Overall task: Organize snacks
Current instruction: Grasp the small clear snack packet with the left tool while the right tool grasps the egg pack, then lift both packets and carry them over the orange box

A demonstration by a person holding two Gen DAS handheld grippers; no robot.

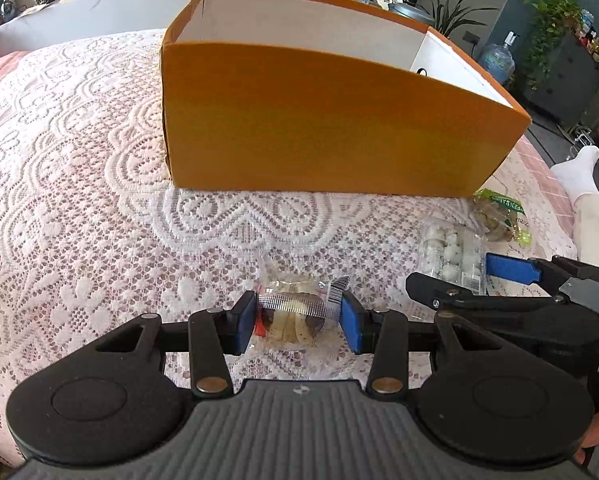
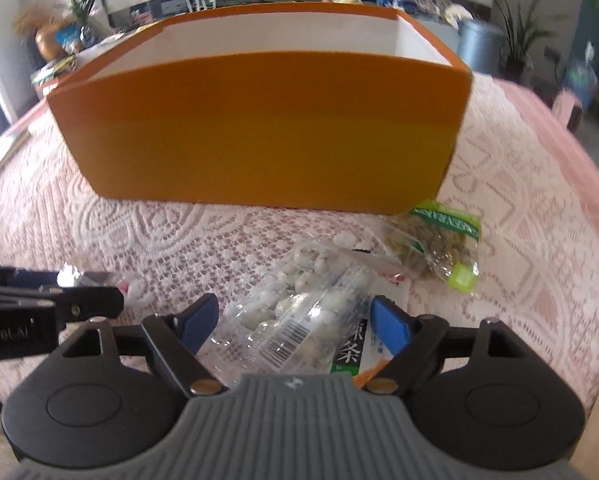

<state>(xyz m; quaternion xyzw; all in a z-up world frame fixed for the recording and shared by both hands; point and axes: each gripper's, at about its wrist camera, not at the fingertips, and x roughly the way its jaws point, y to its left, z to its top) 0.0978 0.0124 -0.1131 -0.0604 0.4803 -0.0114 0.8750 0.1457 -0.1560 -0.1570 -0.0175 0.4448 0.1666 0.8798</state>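
Observation:
An orange open-top box [image 1: 319, 120] with a white inside stands on the lace tablecloth; it also shows in the right wrist view [image 2: 259, 128]. My left gripper [image 1: 297, 320] has its blue pads against both sides of a clear snack packet [image 1: 295, 312] with pale slices. My right gripper [image 2: 293, 320] is open around a clear packet of white candies [image 2: 299, 312], which also shows in the left wrist view [image 1: 453, 256]. A green-labelled packet [image 2: 439, 240] lies by the box's right corner.
A white lace tablecloth [image 1: 79, 200] over pink cloth covers the table. A green-and-white packet with black characters [image 2: 349, 354] lies under the candy packet. Plants, a water jug and cluttered shelves stand behind the table.

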